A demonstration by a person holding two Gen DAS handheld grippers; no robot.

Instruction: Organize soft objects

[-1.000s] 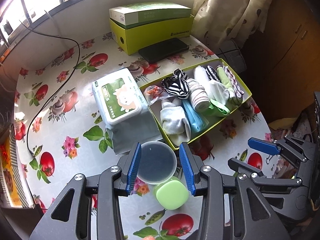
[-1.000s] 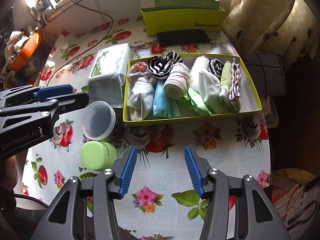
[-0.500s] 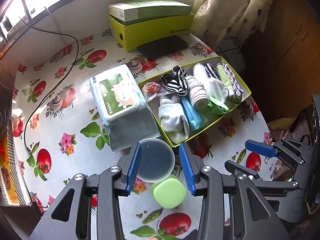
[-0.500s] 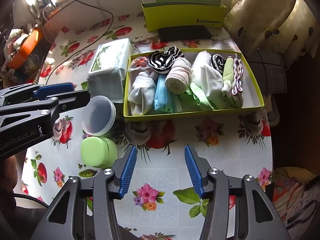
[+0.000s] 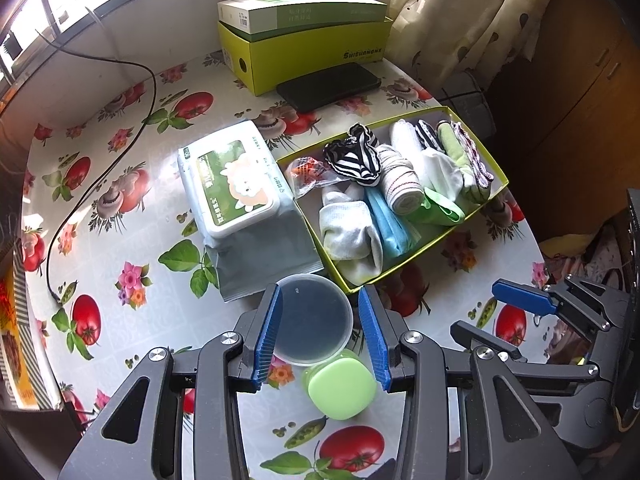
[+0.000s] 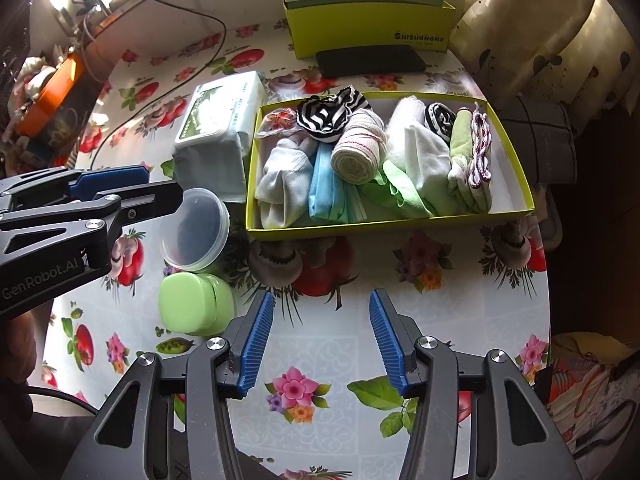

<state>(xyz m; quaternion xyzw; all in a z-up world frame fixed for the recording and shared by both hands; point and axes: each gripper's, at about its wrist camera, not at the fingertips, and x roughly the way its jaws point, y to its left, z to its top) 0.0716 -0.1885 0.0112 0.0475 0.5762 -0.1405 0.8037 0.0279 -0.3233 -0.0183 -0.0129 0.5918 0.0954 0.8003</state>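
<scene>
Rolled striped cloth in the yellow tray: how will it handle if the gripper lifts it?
The rolled striped cloth is probably soft and light, so it should squash under the pads. Nothing visibly binds it, so it may unroll. Wedged against the blue cloth, it might drag that along.

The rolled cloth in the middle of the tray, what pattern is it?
Cream rolled cloth with thin dark-red stripes, clearest in the right wrist view.

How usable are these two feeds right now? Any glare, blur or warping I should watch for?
Left wrist view: sharp, window blown out top left, strong fisheye bending the table edge, sunlit glare on the wipes pack. Right wrist view: sharp on the yellow-green tray, blown-out window top left, dark vignetted corners, curtain stretched.
</scene>
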